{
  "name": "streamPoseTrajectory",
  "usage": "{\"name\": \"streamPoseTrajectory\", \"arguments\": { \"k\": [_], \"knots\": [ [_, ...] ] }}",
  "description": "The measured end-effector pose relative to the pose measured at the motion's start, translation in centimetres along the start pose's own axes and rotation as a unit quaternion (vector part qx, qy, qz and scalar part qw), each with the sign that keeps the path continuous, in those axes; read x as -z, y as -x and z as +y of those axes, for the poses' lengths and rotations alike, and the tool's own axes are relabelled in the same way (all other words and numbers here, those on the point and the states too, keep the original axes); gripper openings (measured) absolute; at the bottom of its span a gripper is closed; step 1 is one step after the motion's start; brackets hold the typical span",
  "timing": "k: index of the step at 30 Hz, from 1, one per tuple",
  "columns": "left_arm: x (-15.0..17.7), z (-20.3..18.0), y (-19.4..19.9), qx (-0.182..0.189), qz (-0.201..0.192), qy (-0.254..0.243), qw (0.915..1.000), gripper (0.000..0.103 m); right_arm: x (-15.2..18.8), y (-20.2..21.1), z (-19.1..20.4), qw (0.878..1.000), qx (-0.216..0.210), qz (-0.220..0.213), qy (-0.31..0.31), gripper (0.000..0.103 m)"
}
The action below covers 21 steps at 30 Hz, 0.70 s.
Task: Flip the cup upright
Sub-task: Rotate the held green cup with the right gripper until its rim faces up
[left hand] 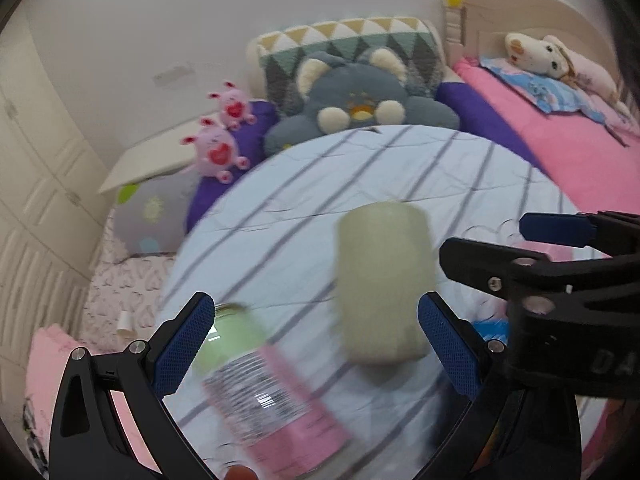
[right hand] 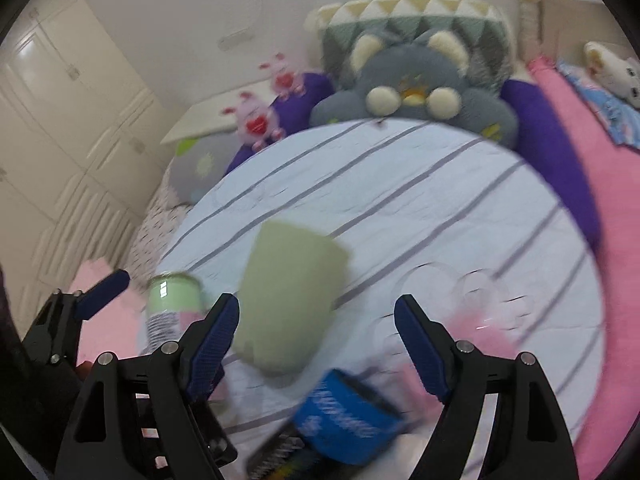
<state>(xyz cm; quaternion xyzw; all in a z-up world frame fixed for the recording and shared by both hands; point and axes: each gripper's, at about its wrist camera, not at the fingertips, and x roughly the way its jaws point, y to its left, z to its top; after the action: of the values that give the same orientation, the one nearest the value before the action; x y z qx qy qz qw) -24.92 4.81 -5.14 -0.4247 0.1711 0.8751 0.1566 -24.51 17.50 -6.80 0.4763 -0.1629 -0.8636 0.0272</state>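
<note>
A pale green cup [left hand: 382,284] stands upside down on the round table with a striped light-blue cloth [left hand: 400,168]; it also shows in the right wrist view [right hand: 292,300]. My left gripper [left hand: 316,348] is open and empty, its blue pads on either side of the cup's near end, not touching. My right gripper [right hand: 316,344] is open and empty, just right of and in front of the cup. The right gripper also shows at the right of the left wrist view [left hand: 560,264]. Both views are blurred.
A bottle with a green cap and pink label [left hand: 260,384] lies left of the cup, also in the right wrist view [right hand: 170,304]. A blue roll [right hand: 348,420] lies near the front. Plush toys [left hand: 360,100] and a bed with pink bedding [left hand: 560,140] are behind the table.
</note>
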Motion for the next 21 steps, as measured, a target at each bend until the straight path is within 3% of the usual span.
{"name": "streamPoseTrajectory", "arguments": {
  "k": [6,21],
  "knots": [
    [-1.6,-2.8,-2.5,0.034,0.030,-0.001,0.9990,0.103,-0.8,0.0,-2.6,1.000,0.011,-0.007,-0.009,0.082],
    [-2.7,-4.2,-7.7,0.055,0.102,0.035,0.9926,0.103,-1.2,-0.7,-5.6,1.000,0.028,-0.010,0.006,0.082]
  ]
}}
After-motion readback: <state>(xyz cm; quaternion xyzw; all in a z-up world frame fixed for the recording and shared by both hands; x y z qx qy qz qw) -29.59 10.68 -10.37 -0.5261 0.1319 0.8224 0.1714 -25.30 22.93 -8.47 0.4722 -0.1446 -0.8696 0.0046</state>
